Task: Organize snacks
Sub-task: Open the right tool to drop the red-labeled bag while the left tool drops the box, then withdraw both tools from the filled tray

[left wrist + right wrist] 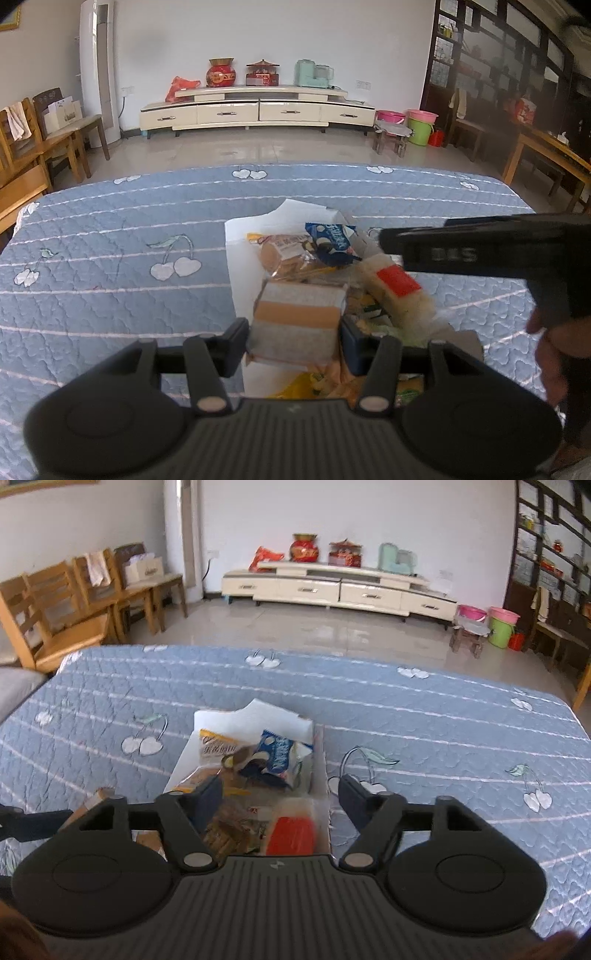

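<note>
My left gripper (293, 338) has its fingers clamped on a brown-and-grey wrapped snack bar (301, 319), light and crushable, best held across its flat sides. My right gripper (280, 797) has its fingers apart and empty above the white snack box (255, 716); its crinkly packets look slippery.

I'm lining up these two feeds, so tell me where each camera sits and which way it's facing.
Left wrist: on the left gripper, angled down at the white box; jaws shut on a tan packet; right gripper at right.
Right wrist: on the right gripper, jaws open above the box.
Shared: box, blue packet, blue quilt.
</note>
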`<state>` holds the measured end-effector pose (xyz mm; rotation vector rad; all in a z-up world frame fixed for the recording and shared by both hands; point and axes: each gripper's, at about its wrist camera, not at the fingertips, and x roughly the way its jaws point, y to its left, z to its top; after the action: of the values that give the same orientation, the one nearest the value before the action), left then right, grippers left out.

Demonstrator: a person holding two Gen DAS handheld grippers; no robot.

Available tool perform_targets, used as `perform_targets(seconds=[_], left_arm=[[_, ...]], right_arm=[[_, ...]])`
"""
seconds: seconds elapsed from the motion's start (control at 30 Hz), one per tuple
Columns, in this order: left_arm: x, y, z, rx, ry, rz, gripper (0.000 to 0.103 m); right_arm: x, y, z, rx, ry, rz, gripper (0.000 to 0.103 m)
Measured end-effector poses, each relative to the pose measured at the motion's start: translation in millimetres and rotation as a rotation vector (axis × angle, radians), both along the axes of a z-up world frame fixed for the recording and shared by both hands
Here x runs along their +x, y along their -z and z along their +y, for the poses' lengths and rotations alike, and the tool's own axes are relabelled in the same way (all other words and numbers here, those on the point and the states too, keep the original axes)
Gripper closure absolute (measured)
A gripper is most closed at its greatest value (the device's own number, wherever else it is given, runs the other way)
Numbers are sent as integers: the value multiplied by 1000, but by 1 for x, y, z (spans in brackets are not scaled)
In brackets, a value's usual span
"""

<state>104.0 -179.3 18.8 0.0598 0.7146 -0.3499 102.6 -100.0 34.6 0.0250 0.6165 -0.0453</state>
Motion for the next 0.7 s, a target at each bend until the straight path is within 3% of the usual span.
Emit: perform_targets(seconds=[0.1, 0.2, 0.4, 0.53, 0.7], left_arm=[[-1, 0, -5, -7, 15, 2, 51], [-1, 3, -13, -10, 31, 5, 51], [3, 2, -26, -51, 44, 19, 48], [-7, -7, -23, -43, 15, -14, 16], [-27, -20, -17, -1, -32, -32, 9]], right_arm=[[-22, -8, -3, -20, 30, -41, 14], [-45, -15, -8, -34, 58, -76, 5], [-77, -21, -10, -56, 118, -92, 2], [-95, -23, -8, -62, 122, -83, 0], [-118, -27, 0, -64, 122, -87, 0]])
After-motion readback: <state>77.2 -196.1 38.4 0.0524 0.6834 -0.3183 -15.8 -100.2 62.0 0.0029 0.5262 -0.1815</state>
